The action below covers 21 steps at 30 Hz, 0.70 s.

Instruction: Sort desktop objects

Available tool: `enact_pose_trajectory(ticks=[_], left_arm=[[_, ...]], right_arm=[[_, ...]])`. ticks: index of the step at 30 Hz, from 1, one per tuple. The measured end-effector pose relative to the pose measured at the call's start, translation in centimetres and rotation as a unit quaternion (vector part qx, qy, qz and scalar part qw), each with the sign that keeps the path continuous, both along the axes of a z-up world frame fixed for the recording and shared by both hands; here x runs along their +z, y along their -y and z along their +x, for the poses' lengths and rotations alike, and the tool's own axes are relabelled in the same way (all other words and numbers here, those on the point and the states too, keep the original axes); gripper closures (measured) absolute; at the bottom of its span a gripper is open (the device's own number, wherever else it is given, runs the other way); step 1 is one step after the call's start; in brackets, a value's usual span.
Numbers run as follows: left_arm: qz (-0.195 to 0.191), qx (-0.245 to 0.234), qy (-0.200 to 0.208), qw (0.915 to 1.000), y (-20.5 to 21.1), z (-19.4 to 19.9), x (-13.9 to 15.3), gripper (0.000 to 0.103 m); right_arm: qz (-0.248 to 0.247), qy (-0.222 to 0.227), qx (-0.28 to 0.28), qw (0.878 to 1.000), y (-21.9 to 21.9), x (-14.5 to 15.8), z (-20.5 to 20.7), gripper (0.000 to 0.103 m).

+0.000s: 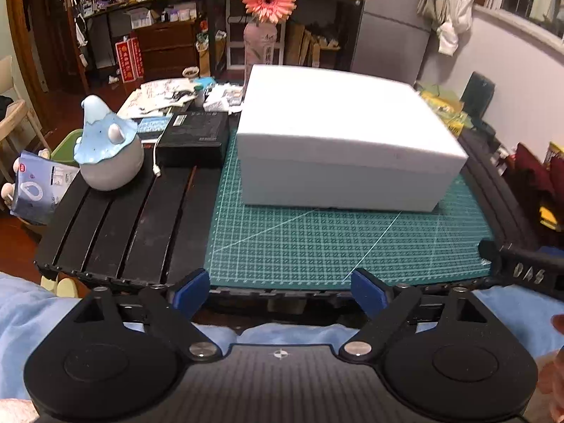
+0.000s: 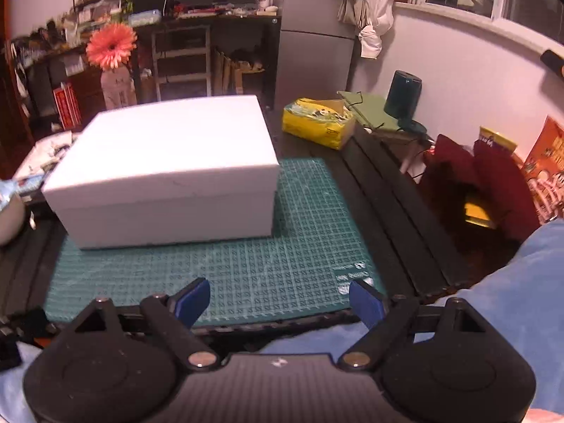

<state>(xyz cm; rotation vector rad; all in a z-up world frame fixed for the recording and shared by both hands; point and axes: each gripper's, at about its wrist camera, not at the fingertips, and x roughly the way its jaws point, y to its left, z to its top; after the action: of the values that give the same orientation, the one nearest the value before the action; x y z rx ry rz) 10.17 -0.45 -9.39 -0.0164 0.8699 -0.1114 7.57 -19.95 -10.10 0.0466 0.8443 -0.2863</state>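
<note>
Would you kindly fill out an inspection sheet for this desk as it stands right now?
Surface: black slatted table with a green cutting mat laid on it; the mat's near part is bare.
Job's things: white foam box, closed, on the far part of the mat; blue-capped round figurine left of it; flat black box between them.
Clutter: papers at the far left; yellow packet at the far right.
Grippers: left gripper and right gripper both open, empty, at the near edge.
Cables: white cable beside the black box.
Surroundings: pink flower in a bottle, shelves, fridge.
</note>
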Motion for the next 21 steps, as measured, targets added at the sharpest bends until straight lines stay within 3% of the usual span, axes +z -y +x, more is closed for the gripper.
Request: enact_pose_trajectory(ticks=[5, 13, 21], left_arm=[[0.009, 0.024, 0.004, 0.9997, 0.3, -0.1, 0.6, 0.009], [0.02, 0.0, 0.003, 0.9998, 1.0, 0.2, 1.4, 0.009], [0.039, 0.01, -0.003, 0.9992, 1.1, 0.0, 1.2, 0.014]], right_arm=[[0.036, -0.005, -0.015, 0.999, 0.8, 0.1, -0.7, 0.017], [0.012, -0.015, 0.024, 1.0, 0.1, 1.0, -0.6, 0.017], [0.01, -0.009, 0.05, 0.999, -0.8, 1.8, -1.2, 0.017]])
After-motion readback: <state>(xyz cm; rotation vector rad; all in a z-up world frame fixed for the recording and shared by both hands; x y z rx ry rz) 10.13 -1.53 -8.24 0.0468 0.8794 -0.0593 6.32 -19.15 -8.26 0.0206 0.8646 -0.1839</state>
